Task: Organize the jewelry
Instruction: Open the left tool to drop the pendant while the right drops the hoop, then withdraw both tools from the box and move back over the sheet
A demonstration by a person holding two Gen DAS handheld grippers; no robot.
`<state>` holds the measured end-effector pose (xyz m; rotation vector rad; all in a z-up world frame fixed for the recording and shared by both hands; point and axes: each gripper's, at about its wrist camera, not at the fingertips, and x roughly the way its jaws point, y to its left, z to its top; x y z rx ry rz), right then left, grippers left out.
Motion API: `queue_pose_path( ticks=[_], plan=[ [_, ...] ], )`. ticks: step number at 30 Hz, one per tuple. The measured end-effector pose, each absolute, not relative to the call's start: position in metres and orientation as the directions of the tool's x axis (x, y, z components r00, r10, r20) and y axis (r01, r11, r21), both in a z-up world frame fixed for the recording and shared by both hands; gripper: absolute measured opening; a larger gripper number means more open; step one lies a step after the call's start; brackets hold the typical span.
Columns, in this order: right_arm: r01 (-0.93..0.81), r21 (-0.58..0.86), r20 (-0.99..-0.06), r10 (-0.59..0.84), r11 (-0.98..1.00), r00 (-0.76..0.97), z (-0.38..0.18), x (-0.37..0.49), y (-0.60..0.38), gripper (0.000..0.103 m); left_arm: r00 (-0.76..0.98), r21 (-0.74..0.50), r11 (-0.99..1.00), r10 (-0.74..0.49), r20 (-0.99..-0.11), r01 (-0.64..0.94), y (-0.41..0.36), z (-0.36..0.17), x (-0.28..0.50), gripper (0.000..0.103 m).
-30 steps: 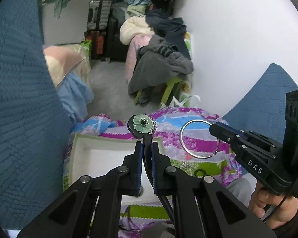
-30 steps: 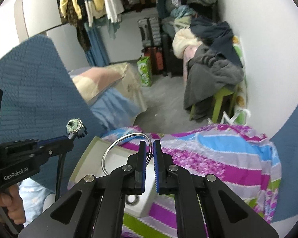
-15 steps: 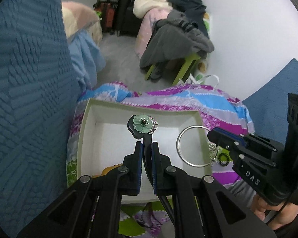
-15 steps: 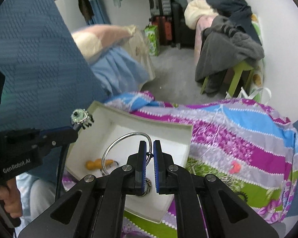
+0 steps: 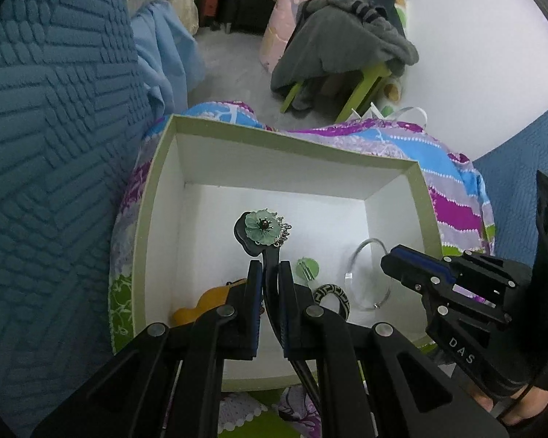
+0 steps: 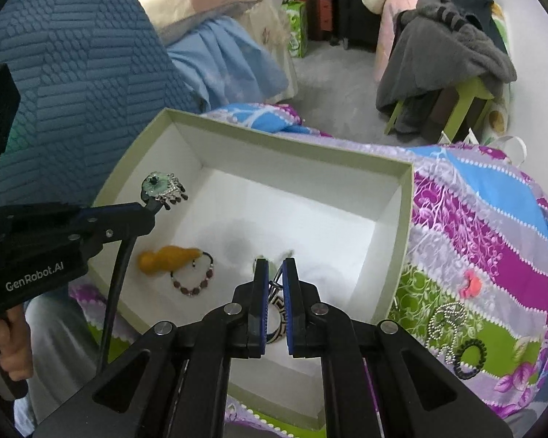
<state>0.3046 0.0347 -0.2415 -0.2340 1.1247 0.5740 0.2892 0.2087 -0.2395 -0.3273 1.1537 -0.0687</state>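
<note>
A white box with a green rim (image 5: 153, 197) (image 6: 405, 197) lies open on a striped purple cloth. My left gripper (image 5: 270, 268) (image 6: 148, 211) is shut on a black hair stick, whose green flower (image 5: 263, 228) (image 6: 160, 186) hangs over the box floor. My right gripper (image 6: 276, 268) (image 5: 389, 259) is shut on a thin silver ring (image 5: 361, 255), low inside the box's right half. In the right wrist view only a sliver of metal shows between its pads. On the box floor lie an orange gourd-shaped piece (image 6: 164, 259), a bead bracelet (image 6: 193, 277) and a black-and-white patterned bangle (image 5: 334, 292).
On the cloth to the right of the box lie a silver bead chain (image 6: 445, 321), a black hair tie (image 6: 469, 357) and a small pink piece (image 6: 471, 283). A blue quilted cushion (image 5: 54, 127) rises to the left. A stool piled with clothes (image 6: 445, 47) stands beyond.
Both grippers have come down and tilted over the box, which now fills the views. The flower stick and the silver ring have gone from above the rim to inside the box.
</note>
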Motion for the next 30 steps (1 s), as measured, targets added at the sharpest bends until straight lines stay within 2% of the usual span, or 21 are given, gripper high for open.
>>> queue_pose_path(
  ticks=[3, 10, 11, 12, 14, 20, 24, 30],
  plan=[
    [-0.545, 0.129, -0.896, 0.333, 0.829, 0.295, -0.239, 0.307, 0.032, 0.005, 0.421, -0.314, 0.945, -0.250, -0.872, -0.088, 0.207, -0.238, 0.290, 0.008],
    [-0.546, 0.148, -0.877, 0.365, 0.824, 0.313, -0.217, 0.312, 0.022, 0.009, 0.471, -0.227, 0.972, -0.170, -0.866, -0.066, 0.197, -0.208, 0.290, 0.009],
    [-0.547, 0.148, -0.872, 0.369, 0.824, 0.321, -0.211, 0.311, 0.019, 0.009, 0.483, -0.213, 0.974, -0.154, -0.862, -0.071, 0.196, -0.201, 0.288, 0.012],
    [-0.549, 0.147, -0.868, 0.374, 0.823, 0.327, -0.206, 0.310, 0.017, 0.009, 0.493, -0.207, 0.975, -0.141, -0.859, -0.082, 0.196, -0.194, 0.287, 0.027],
    [-0.553, 0.144, -0.859, 0.381, 0.821, 0.341, -0.197, 0.308, 0.014, 0.009, 0.512, -0.217, 0.972, -0.141, -0.847, -0.091, 0.196, -0.183, 0.282, 0.046],
    [-0.559, 0.130, -0.824, 0.403, 0.819, 0.399, -0.160, 0.300, 0.001, 0.009, 0.576, -0.178, 0.978, -0.082, -0.813, -0.112, 0.192, -0.138, 0.266, 0.055],
    [-0.565, 0.125, -0.793, 0.424, 0.815, 0.437, -0.133, 0.294, -0.010, 0.009, 0.621, -0.169, 0.979, -0.060, -0.782, -0.118, 0.187, -0.105, 0.251, 0.079],
    [-0.570, 0.103, -0.740, 0.446, 0.815, 0.504, -0.089, 0.276, -0.029, 0.009, 0.678, -0.126, 0.984, -0.006, -0.735, -0.128, 0.171, -0.061, 0.227, 0.084]
  ],
)
